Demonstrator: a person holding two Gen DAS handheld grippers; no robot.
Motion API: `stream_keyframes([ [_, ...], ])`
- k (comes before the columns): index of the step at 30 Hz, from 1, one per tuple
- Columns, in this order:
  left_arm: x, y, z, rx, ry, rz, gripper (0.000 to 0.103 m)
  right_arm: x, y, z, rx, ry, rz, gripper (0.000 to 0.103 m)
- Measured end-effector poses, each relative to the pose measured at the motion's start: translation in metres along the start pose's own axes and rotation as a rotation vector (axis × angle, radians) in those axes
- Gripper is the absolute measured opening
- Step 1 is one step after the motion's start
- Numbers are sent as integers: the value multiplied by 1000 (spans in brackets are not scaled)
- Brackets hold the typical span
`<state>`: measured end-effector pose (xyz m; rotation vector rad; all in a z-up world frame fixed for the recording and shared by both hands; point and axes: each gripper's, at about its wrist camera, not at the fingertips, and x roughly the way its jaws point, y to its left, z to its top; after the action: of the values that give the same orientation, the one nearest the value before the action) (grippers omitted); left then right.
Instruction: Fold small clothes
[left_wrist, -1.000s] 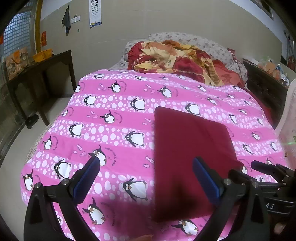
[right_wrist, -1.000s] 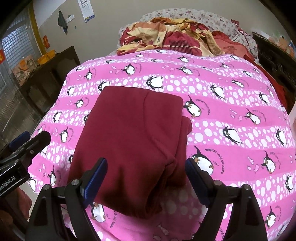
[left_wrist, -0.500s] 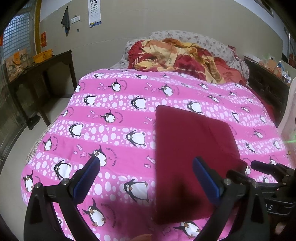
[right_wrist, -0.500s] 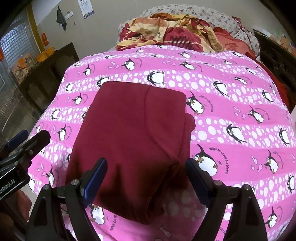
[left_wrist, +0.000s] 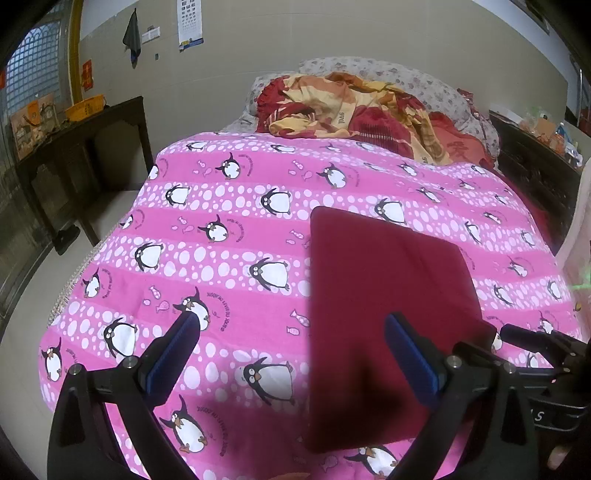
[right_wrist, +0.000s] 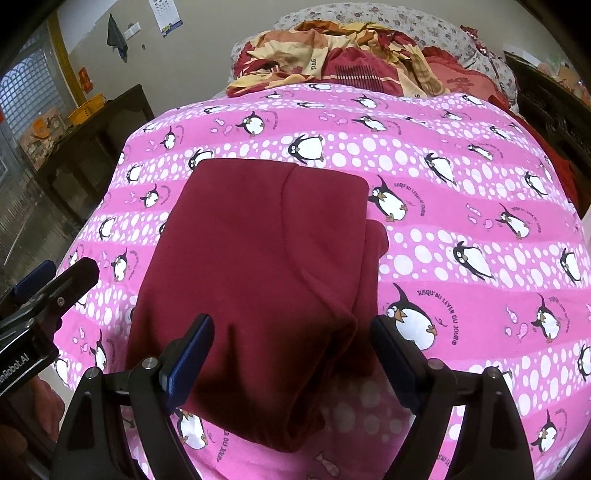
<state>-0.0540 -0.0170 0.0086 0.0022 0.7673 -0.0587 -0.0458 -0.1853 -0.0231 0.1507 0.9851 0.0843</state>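
Observation:
A dark red garment (left_wrist: 384, 295) lies folded into a flat rectangle on the pink penguin bedspread (left_wrist: 221, 236). In the right wrist view the garment (right_wrist: 266, 266) shows a curved seam and a layer sticking out along its right edge. My left gripper (left_wrist: 291, 350) is open and empty, above the garment's near left edge. My right gripper (right_wrist: 291, 350) is open and empty, above the garment's near end. Each gripper shows at the edge of the other's view, the right one (left_wrist: 535, 354) and the left one (right_wrist: 44, 288).
A crumpled red and yellow blanket (left_wrist: 354, 107) and pillows lie at the head of the bed. A dark wooden table (left_wrist: 74, 147) stands at the left, dark furniture (left_wrist: 532, 166) at the right. The bed's near edge is just below the grippers.
Both grippers have drawn back and up a little from the garment, which sits slightly farther away in both views. The garment has not moved. Both stay open.

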Motion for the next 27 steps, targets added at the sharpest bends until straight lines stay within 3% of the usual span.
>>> stream_keyframes([
  [27, 13, -3, -2, 5, 17, 4, 99, 12, 3, 2, -6, 36, -1, 90],
])
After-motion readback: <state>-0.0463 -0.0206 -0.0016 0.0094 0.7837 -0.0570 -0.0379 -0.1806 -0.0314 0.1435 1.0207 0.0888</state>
